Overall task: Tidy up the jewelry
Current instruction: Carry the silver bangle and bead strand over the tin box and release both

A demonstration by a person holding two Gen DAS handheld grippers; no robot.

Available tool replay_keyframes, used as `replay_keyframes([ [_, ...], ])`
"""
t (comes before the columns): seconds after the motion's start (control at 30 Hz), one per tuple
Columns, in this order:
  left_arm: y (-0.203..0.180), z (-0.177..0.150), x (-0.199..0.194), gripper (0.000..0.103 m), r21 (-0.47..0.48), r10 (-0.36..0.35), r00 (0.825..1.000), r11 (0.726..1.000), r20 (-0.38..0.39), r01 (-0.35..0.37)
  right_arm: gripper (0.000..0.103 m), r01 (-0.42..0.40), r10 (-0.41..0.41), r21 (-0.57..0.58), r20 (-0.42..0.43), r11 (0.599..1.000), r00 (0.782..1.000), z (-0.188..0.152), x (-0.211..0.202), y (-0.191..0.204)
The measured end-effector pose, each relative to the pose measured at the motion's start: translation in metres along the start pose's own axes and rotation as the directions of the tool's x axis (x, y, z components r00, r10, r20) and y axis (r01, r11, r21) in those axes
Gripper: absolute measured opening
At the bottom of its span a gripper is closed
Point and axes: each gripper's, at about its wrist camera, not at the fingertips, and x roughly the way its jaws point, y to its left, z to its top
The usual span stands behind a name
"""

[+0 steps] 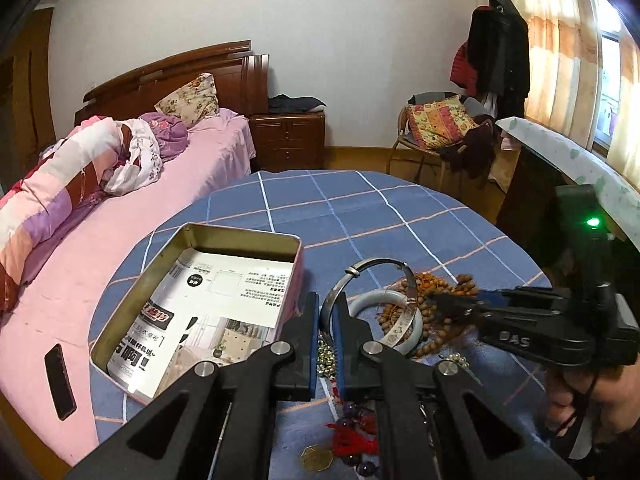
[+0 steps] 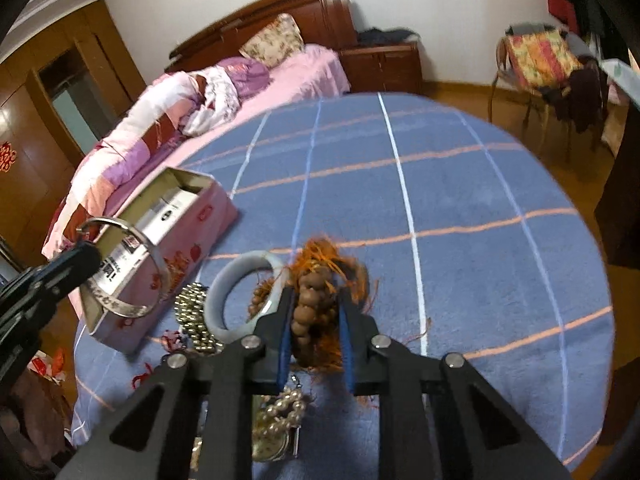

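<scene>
Pink bedding covers the bed point(image 1: 120, 216) at far left, where a dark phone point(image 1: 59, 382) lies near the mattress edge. On the counter under a blue checked cloth point(image 1: 360, 208), an open rectangular pink tin box point(image 1: 240, 240) lined with printed paper point(image 1: 208, 312) sits at the left edge. Just right of it, the left gripper point(image 1: 326, 344) has its jaws nearly closed on a thin silver metal bangle point(image 1: 374, 264), held upright clear of the cloth (its engraved band shows in the right wrist view). Below the bangle lie a pale jade-like bangle point(image 1: 370, 300), a strand of small gold-coloured beads point(image 2: 196, 316) and a red tassel charm point(image 1: 352, 440). Further right, the right gripper point(image 2: 316, 320) is clamped around a bunch of brown wooden prayer beads with orange tassels point(image 2: 310, 304). Pearl-like beads and a wristwatch point(image 2: 276, 428) lie beneath it, toward the near edge.
</scene>
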Motion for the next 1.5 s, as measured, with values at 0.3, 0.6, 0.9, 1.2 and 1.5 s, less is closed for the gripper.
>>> replay_keyframes([
  [0.3,0.017,0.009,-0.015,0.005,-0.020,0.025,0.999,1.000,0.034,-0.024,0.022,0.036,-0.030,-0.058,0.107,0.998,0.994,0.029,-0.033,0.017],
  [0.6,0.031,0.015,-0.022,0.005,-0.022,0.033,0.998,0.999,0.055,-0.032,0.022,0.068,-0.049,-0.114,0.159,0.991,0.986,0.050,-0.049,0.033],
  [0.9,0.044,0.025,-0.023,0.005,-0.005,0.061,0.996,0.998,0.067,-0.060,0.022,0.073,-0.042,-0.171,0.181,0.983,0.983,0.062,-0.054,0.051],
  [1.2,0.062,0.033,-0.014,0.005,0.009,0.099,0.993,0.995,0.059,-0.099,0.022,0.058,-0.011,-0.243,0.189,0.968,0.982,0.074,-0.050,0.083],
  [1.5,0.080,0.035,-0.001,0.005,-0.010,0.136,0.990,0.991,0.030,-0.135,0.022,0.036,0.015,-0.305,0.163,0.952,0.986,0.082,-0.027,0.114],
])
